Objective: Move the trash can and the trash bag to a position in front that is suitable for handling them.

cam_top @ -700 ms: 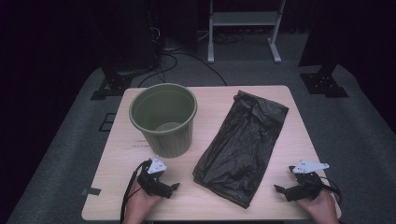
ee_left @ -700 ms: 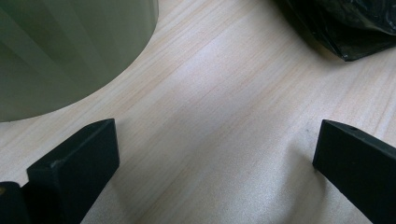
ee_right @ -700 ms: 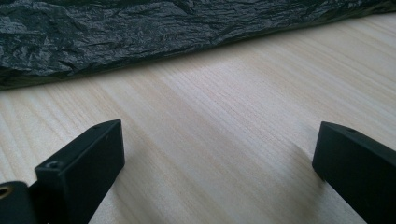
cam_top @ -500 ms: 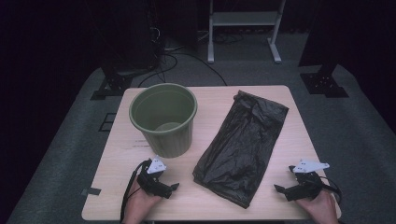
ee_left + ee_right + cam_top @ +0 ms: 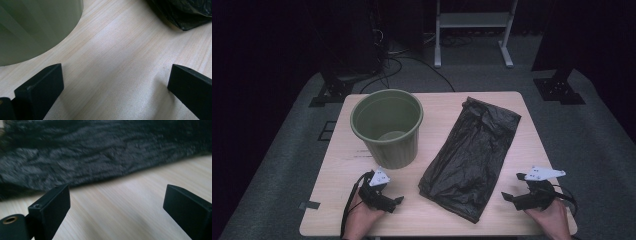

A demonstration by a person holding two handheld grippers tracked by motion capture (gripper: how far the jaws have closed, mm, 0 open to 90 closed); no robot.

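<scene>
A pale wooden counter (image 5: 507,115) carries a green bin (image 5: 388,126) on its left half and a crumpled black plastic bag (image 5: 472,155) lying flat beside it, stretched from the far right part of the counter down toward the near edge at the middle. The bin stands upright with its mouth open, and bin and bag lie near each other without touching. The left gripper (image 5: 393,201) rests low on the counter at the near left, held in a hand (image 5: 362,220), just in front of the bin and to the left of the bag's near corner; its jaws stand wide apart with bare wood between them, the bin's ribbed wall (image 5: 35,27) close on one side and the bag's corner (image 5: 180,12) farther off on the other. The right gripper (image 5: 510,197) sits at the near right of the counter in the other hand (image 5: 554,220), pointing toward the bag's right edge; its jaws are also spread wide with nothing between them, and the wrinkled bag (image 5: 100,155) lies just beyond them, apart from the pads.
</scene>
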